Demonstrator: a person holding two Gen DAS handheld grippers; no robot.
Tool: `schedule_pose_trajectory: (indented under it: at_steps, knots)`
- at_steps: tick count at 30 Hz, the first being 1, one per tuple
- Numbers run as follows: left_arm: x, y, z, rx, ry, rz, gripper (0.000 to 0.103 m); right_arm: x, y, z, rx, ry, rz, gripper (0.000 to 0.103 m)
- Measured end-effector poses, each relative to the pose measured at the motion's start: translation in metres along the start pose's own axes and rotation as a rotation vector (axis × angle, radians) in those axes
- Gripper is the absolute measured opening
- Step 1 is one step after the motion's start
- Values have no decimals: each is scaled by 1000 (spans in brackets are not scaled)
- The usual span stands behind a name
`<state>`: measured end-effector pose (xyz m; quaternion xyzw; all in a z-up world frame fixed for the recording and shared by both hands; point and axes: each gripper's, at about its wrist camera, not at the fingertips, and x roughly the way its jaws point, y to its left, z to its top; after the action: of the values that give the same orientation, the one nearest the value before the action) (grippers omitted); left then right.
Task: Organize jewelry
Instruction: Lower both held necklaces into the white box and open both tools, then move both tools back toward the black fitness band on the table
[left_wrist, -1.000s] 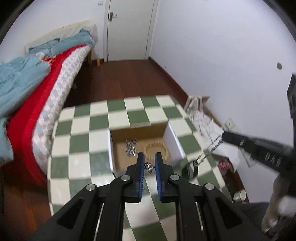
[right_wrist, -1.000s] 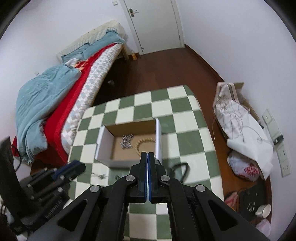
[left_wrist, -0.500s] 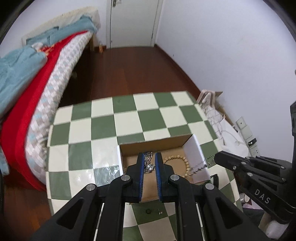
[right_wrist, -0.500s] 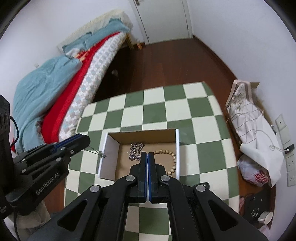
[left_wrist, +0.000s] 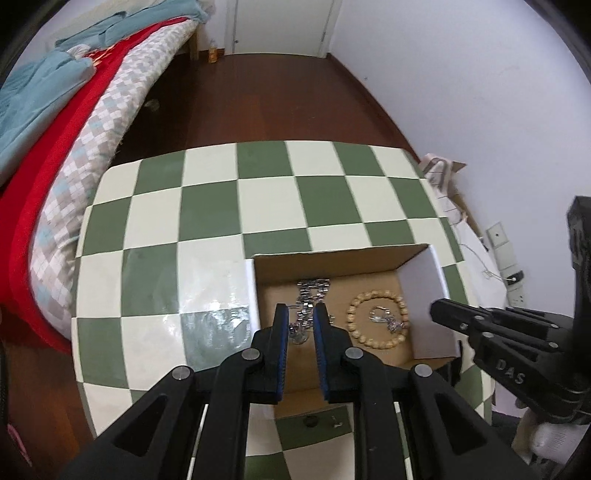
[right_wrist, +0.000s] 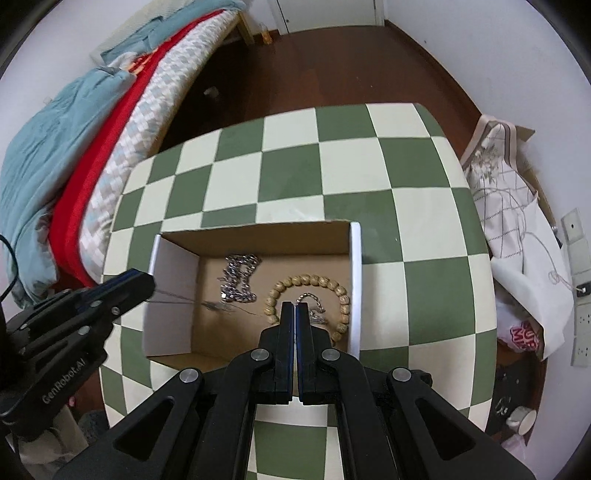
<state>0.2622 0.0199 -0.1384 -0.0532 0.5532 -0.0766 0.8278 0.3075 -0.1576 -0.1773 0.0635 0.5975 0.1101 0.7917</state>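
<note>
Now that both grippers have swung in over the cardboard box, the left gripper pinches a thin chain dangling inside, while the right gripper, pressed closed and seemingly empty, hovers above the bead bracelet: release looks imminent.

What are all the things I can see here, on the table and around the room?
Table: one, green and cream checks, middle of the room.
Cardboard box: one, open, brown inside with white walls, on the table's near part.
Silver chain: one heap, in the box, left of the beads.
Bead bracelet: one, tan wooden ring, in the box's right half.
Small silver piece: one, inside the bead ring.
Thin chain: one, silver, running from the left gripper's tips into the box.
Bed: one, red and blue bedding, left of the table.
Door: one, white, far wall.
Left gripper: black, blue pads, over the box.
Right gripper: black, jaws together.
</note>
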Motion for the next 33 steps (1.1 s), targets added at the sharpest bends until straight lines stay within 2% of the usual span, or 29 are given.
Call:
schedule_pose_trajectory:
  at_steps: [1,2,3,4,5,6,7,9,10,11,12,16,20,26,33]
  knots:
    - [0,1,0,-5,1,11,14,0,-1,0,3,2,-4,4]
    - [0,2,1,-8,-2,26,20,0,-2,1,3,4,-10,7]
    - [-1,3,2,-8,-6,46,23,-2,-2,1,4,2,-17,18]
    - [-3,3,2,-8,-16,56,32,-3,-1,1,4,-1,-22,34]
    - [-8,3,2,-12,-36,69,50,-5,-1,1,1,-6,-26,40]
    - [-11,4,2,-12,-52,88,61,-7,-1,1,-2,-10,-33,51]
    - [-15,4,2,-13,-72,108,74,-9,0,1,-5,-14,-42,54]
    - [-21,6,1,-13,-104,141,81,-13,2,-1,-18,-24,-71,66]
    - [-23,7,0,-11,-115,171,88,-15,2,-2,-26,-27,-93,77]
    - [-25,8,-1,-10,-120,201,97,-15,3,-4,-32,-30,-111,82]
    - [-25,9,-2,-10,-126,223,101,-16,4,-7,-44,-33,-137,90]
    - [-26,13,-17,-4,-143,291,103,-14,3,-19,-52,-23,-175,101]
    - [-26,15,-31,-6,-145,326,103,-12,5,-30,-67,-29,-210,102]
    - [-34,16,-48,-23,-150,331,103,-22,9,-43,-73,-66,-235,102]
    - [-58,10,-66,-27,-206,348,103,-54,18,-61,-90,-157,-254,102]
